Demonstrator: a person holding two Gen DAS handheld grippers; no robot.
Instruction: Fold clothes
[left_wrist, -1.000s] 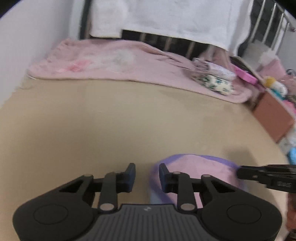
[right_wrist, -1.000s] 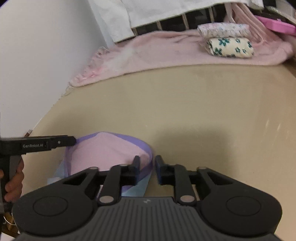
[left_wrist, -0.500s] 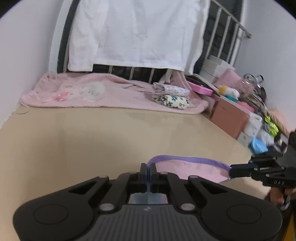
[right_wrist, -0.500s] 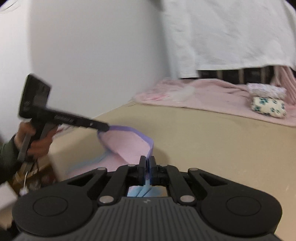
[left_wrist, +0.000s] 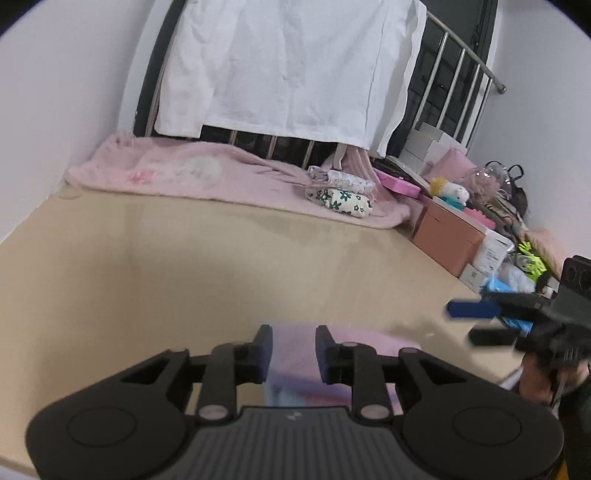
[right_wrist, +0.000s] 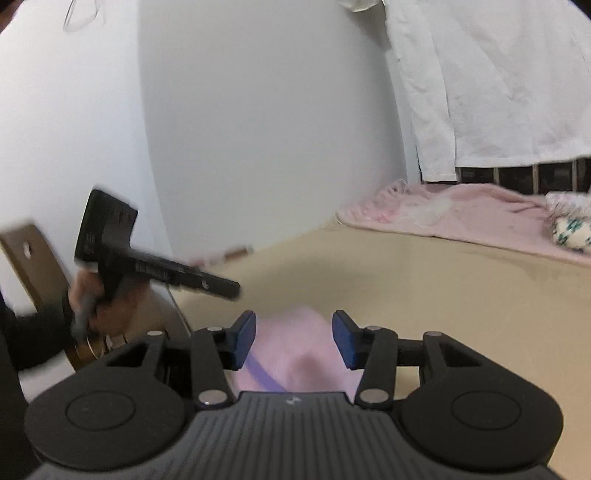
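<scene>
A pink garment (left_wrist: 354, 347) with a purple trim (right_wrist: 264, 374) lies on the tan bed surface (left_wrist: 184, 277), close under both grippers. My left gripper (left_wrist: 293, 347) hovers over the garment's left part. Its jaws are opening and the pads do not touch the cloth seen between them. My right gripper (right_wrist: 293, 336) is over the same garment (right_wrist: 291, 354), its jaws also opening and spread wider, with nothing pressed. Each gripper shows in the other's view: the right gripper (left_wrist: 476, 321) at the right edge, the left gripper (right_wrist: 221, 288) blurred at the left, held by a hand (right_wrist: 92, 295).
A pink blanket (left_wrist: 192, 173) lies at the far end with two folded clothes (left_wrist: 340, 192) on it. A white cloth (left_wrist: 295, 66) hangs on the metal rail. Boxes and clutter (left_wrist: 454, 240) line the right side. A white wall (right_wrist: 221, 129) bounds the left.
Both grippers were shut on the garment's purple-trimmed edge and held it up half a second ago. Now both have opened, and the garment has dropped flat onto the bed.
</scene>
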